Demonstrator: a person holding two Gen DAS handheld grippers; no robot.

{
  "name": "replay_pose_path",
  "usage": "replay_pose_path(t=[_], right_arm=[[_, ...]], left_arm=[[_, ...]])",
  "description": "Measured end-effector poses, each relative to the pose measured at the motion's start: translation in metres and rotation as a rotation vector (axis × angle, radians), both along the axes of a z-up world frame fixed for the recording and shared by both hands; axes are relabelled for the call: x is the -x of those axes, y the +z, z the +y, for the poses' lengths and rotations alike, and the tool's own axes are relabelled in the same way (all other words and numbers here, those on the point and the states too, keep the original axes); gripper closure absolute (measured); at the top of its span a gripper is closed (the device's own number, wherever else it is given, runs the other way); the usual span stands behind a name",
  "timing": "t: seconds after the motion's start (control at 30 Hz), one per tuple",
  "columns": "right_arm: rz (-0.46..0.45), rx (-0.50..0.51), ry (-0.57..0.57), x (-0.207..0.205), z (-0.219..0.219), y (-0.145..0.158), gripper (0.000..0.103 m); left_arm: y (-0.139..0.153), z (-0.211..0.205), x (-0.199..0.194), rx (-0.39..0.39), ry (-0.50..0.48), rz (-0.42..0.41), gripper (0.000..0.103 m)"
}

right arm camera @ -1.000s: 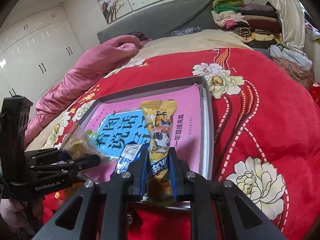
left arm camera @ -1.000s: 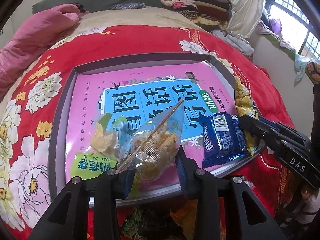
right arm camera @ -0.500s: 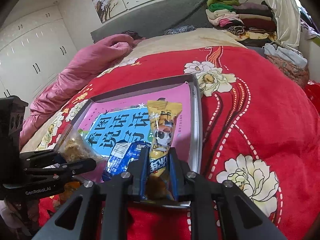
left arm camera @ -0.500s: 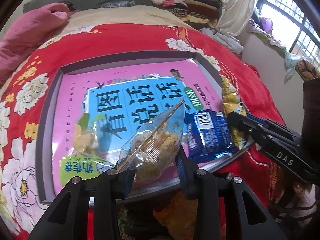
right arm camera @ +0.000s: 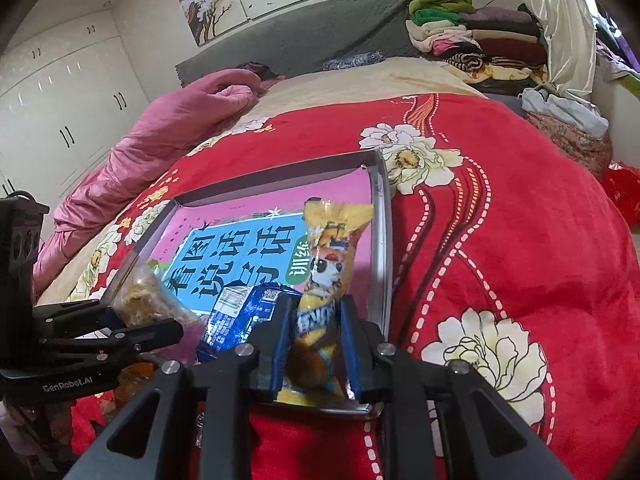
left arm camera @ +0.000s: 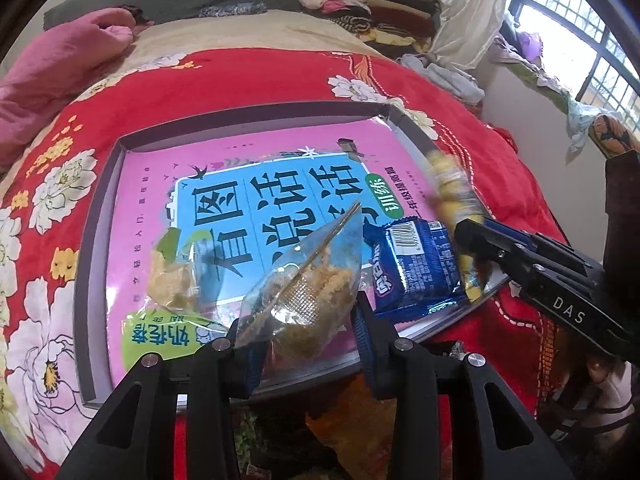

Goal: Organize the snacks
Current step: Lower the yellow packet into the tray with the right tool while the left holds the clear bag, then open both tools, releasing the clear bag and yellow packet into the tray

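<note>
Two snack packets are held over the near edge of the tray [left arm camera: 100, 216], which lies on the red bed cover [right arm camera: 520, 208]. The left gripper [left arm camera: 304, 336] is clamped on a clear bag of crumbly snack [left arm camera: 308, 280], taken at its lower end. The right gripper [right arm camera: 316, 344] has its jaws opening, with the yellow packet [right arm camera: 332, 248] between them at its lower third; its upper end stands up over the tray's right wall. A blue wafer packet [left arm camera: 416, 268] lies inside the tray between the two held packets, and a green-labelled bag [left arm camera: 172, 272] lies to the left of the clear bag. All four are judged light, soft and crinkly, with slippery film and brittle contents; hold is best taken on a sealed end, lightly.
</note>
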State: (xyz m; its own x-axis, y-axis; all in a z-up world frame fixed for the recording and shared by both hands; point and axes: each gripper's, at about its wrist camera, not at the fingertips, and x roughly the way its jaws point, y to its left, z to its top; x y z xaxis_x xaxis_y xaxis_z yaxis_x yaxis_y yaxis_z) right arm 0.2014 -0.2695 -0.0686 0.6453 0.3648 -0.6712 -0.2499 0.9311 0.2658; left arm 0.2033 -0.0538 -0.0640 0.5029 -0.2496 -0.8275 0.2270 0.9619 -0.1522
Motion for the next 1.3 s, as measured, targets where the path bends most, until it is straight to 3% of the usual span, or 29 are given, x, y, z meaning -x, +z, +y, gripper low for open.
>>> replay_pose_path(t=[1.03,1.3], right_arm=[[-0.054,0.001,0.039,0.011,0.007,0.013,0.076],[-0.091,-0.001,0.048,0.017,0.007,0.022,0.067]], left_arm=[[0.021,0.012,0.008,-0.030,0.059,-0.063,0.045],[0.028,0.016,0.011,-0.021,0.076,-0.079,0.037]])
